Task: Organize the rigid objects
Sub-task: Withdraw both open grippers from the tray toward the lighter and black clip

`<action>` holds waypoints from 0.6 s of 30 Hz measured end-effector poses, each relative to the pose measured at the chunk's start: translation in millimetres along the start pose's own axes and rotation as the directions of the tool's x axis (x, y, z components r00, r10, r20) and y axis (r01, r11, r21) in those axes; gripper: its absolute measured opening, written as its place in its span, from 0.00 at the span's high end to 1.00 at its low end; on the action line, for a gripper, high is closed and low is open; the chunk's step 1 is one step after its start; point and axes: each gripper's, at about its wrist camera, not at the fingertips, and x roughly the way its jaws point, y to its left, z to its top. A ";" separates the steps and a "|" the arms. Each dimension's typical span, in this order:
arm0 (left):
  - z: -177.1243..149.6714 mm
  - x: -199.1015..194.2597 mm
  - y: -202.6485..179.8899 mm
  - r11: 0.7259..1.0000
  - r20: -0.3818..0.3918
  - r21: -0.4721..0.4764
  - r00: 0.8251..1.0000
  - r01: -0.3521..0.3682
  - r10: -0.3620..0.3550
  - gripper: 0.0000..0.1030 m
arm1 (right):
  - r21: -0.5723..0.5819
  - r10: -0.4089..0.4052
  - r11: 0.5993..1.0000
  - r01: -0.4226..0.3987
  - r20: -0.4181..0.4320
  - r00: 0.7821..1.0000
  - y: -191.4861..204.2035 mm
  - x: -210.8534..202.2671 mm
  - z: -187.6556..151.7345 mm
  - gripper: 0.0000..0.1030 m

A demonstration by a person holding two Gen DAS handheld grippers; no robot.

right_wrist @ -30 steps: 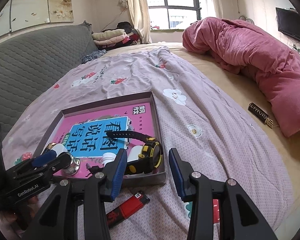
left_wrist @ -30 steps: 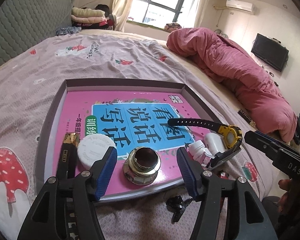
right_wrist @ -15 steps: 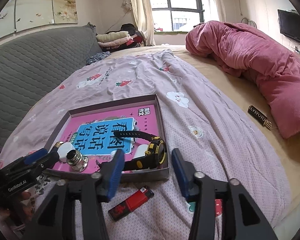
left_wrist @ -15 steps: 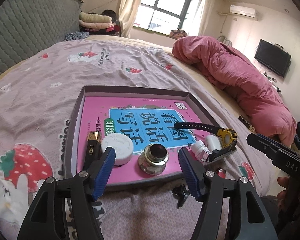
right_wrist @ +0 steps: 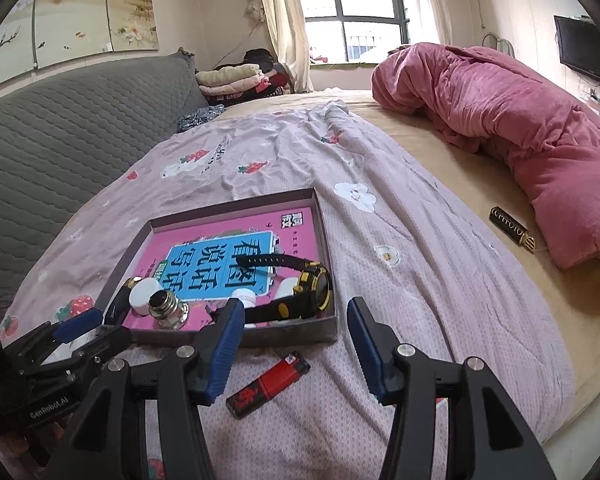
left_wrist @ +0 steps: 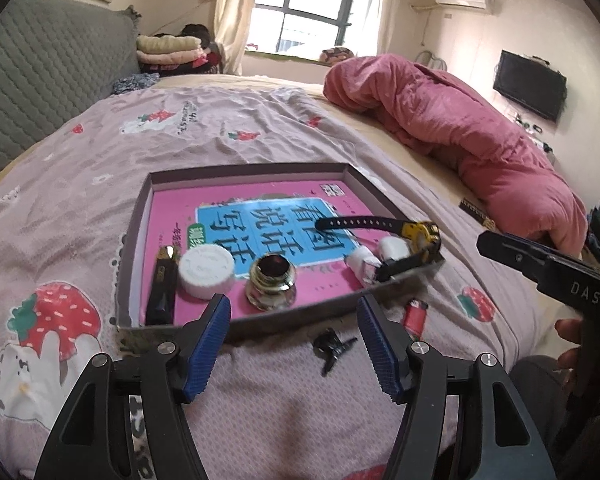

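Two open grippers above a bedspread, a shallow tray just beyond.

Left gripper (left_wrist: 294, 320) spread wide, empty, short of the tray's (left_wrist: 134, 240) near wall; right gripper (right_wrist: 296, 326) likewise apart and empty. On the bedspread (right_wrist: 400, 240) just in front of the tray: black clip (left_wrist: 334, 346) and red lighter (right_wrist: 270, 384). Inside the tray, along its near wall: black bar (left_wrist: 162, 280), white cap (left_wrist: 206, 266), metal fitting (left_wrist: 271, 282), small white bottle (left_wrist: 364, 264), black-and-yellow watch (right_wrist: 300, 286). Right of the tray, well apart, dark case (right_wrist: 512, 229) beside a pink blanket (right_wrist: 520, 120).
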 end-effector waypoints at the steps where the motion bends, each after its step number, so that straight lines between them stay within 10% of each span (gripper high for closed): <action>1: -1.4 0.0 -0.6 1.000 -0.004 -0.004 1.000 0.002 -0.002 0.35 | 0.007 0.007 1.000 -0.007 -0.007 1.000 -0.7 -0.6 -1.0 0.48; 18: -15.2 -6.6 -13.9 1.000 -0.050 0.027 0.999 -0.004 0.005 0.35 | 0.014 0.034 0.999 -0.033 -0.067 0.997 1.8 -6.5 -15.8 0.48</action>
